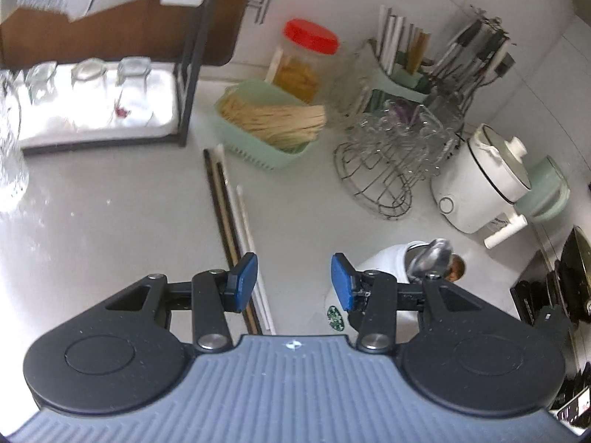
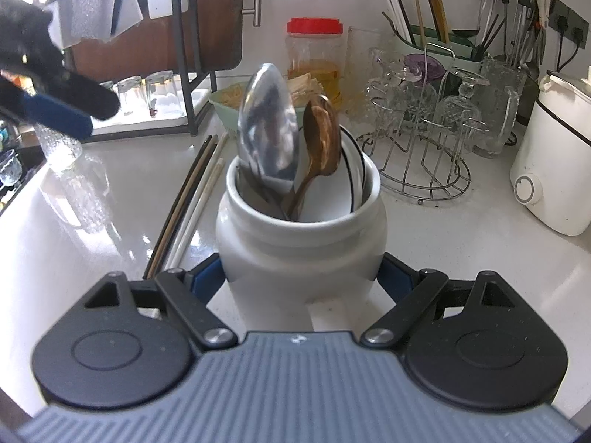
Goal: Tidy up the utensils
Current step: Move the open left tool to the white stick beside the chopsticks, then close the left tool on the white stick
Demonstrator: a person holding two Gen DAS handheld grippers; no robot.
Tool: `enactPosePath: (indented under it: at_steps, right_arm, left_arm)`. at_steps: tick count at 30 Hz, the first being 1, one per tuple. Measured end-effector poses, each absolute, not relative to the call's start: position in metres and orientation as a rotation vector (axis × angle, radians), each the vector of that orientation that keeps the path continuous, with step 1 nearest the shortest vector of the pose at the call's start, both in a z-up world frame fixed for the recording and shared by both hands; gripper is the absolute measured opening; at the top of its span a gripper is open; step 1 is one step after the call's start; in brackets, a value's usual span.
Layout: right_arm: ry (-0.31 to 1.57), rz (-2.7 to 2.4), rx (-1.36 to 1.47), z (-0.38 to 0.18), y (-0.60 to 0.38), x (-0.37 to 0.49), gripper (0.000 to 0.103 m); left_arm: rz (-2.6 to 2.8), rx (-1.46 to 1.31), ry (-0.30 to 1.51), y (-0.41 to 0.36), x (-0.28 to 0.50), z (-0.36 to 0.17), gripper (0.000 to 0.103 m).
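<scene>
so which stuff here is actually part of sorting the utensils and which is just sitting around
For the job: white jar held by right tool, metal spoon, wooden spoon, chopsticks, left tool.
Just lying about: red-lidded jar, glass rack, white cooker.

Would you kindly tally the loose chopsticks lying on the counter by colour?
Dark chopsticks: 2
White chopsticks: 2
Total: 4
</scene>
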State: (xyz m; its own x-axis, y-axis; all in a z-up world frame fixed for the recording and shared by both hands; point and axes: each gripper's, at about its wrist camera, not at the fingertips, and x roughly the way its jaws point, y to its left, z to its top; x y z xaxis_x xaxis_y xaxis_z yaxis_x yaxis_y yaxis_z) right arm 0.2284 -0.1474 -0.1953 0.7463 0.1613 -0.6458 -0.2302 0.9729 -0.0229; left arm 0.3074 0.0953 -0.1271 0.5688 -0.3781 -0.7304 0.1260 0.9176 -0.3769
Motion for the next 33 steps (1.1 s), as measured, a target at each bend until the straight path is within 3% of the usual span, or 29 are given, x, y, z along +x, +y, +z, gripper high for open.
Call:
enactPosePath:
  at_steps: [14,20,33]
  right_arm:
    - [0.733,0.257,-0.122,-0.192,-0.152,0.232,0.090]
    - [0.718,0.286,-0.132,-0.194,-0.157,0.228,0.090]
    - [0.711,0.306,-0.132,-0.194,-0.161,0.227,0.090]
  left_arm:
    - [-0.232,-0.352,0.959,0.087,0.341,-0.185,0.048]
    - [-0.208,-0.272,0.925,0.064,0.367,-0.207,0.026]
    - [-0.157,-0.265,0.946,0.059,0.395,-0.235,0.021]
